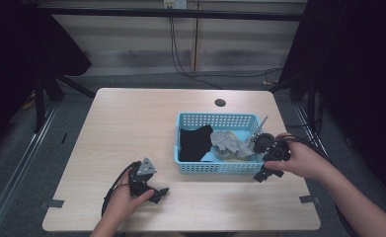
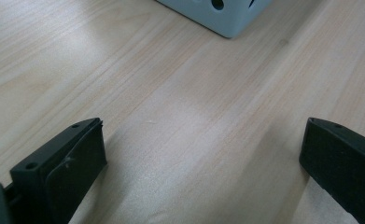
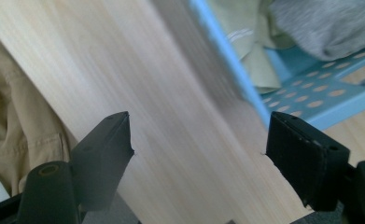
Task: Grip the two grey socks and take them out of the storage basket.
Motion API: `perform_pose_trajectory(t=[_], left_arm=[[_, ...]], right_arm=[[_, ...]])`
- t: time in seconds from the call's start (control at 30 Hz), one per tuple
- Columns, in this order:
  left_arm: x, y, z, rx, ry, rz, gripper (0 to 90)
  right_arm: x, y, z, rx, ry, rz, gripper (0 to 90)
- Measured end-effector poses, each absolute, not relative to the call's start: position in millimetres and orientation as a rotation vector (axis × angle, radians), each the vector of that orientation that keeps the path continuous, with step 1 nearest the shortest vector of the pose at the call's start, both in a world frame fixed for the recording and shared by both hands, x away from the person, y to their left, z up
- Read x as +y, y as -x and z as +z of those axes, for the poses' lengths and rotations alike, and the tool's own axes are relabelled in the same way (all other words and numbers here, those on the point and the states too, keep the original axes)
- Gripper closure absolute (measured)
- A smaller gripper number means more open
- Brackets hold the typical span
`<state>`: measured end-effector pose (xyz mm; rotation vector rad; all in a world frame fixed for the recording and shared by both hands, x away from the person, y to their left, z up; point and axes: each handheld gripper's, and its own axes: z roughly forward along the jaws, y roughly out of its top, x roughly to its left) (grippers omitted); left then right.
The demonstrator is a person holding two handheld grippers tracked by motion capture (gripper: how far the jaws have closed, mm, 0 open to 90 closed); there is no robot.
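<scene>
A basket (image 1: 215, 168) sits right of centre on the desk (image 1: 131, 123), holding cloths (image 1: 196, 142), between both grippers.

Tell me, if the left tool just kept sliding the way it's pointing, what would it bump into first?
Probably the blue basket. The left tool sits open and empty low over the bare table, and the basket's corner lies just ahead, slightly right of centre. Depth is hard to judge, so it might only graze that corner.

A pale wooden table (image 1: 131, 128) stands on grey floor (image 1: 13, 163), black curtains (image 1: 363, 59) at both sides.
</scene>
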<state>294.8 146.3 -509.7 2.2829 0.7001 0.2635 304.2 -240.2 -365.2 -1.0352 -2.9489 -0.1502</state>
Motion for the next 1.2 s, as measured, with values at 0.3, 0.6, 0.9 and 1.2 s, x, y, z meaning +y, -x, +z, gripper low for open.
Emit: perform_pose_trajectory(t=[0.3, 0.6, 0.9, 1.2], left_arm=[[145.6, -293.9, -510.2, 0.714, -2.268, 0.255, 0.0], [145.7, -293.3, -510.1, 0.710, -2.271, 0.266, 0.0], [146.0, -292.0, -510.0, 0.714, -2.271, 0.269, 0.0], [146.2, -291.6, -509.7, 0.709, -2.278, 0.268, 0.0]], right_arm=[[-237.0, -348.6, -374.4, -2.893, 1.151, -0.174, 24.0], [-221.9, -381.7, -388.3, -2.870, 1.286, -0.179, 27.9], [-207.2, -411.4, -421.0, -2.812, 1.399, -0.186, 38.9], [-210.0, -420.4, -440.3, -2.754, 1.448, -0.175, 54.7]])
